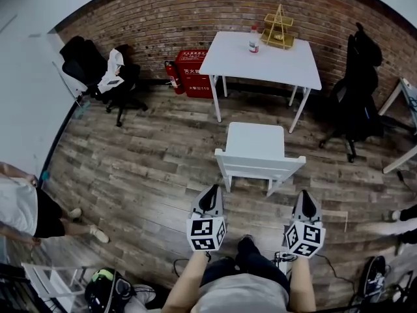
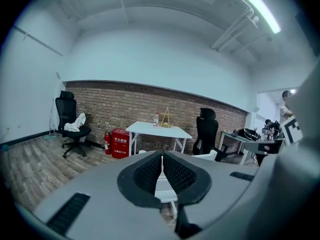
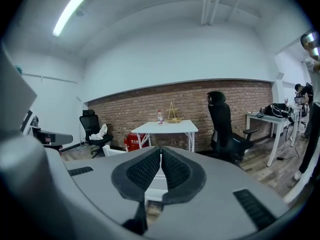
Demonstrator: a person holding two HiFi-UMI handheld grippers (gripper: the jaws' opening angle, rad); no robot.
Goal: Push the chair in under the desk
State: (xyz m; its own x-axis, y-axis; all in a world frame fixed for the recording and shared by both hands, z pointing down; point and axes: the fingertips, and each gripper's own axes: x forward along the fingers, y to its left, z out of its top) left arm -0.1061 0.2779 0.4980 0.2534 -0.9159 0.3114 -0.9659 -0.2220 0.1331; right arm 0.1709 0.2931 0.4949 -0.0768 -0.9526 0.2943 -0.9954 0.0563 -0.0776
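Note:
A white chair (image 1: 255, 150) stands on the wood floor with its backrest (image 1: 260, 166) toward me, a short way in front of the white desk (image 1: 262, 57). The chair's seat is wholly outside the desk. My left gripper (image 1: 212, 192) is shut and empty, just left of and behind the backrest's left end, not touching it. My right gripper (image 1: 305, 196) is shut and empty, just behind the backrest's right end. In the left gripper view the shut gripper (image 2: 162, 156) points at the desk (image 2: 159, 130). The right gripper (image 3: 160, 151) points at the desk (image 3: 169, 127) too.
On the desk stand a bottle (image 1: 254, 39) and a wire rack (image 1: 279, 29). A red box (image 1: 193, 74) and extinguisher (image 1: 173, 77) sit left of the desk. Black office chairs stand at left (image 1: 104, 77) and right (image 1: 357, 90). A person (image 1: 26, 207) stands at the left edge.

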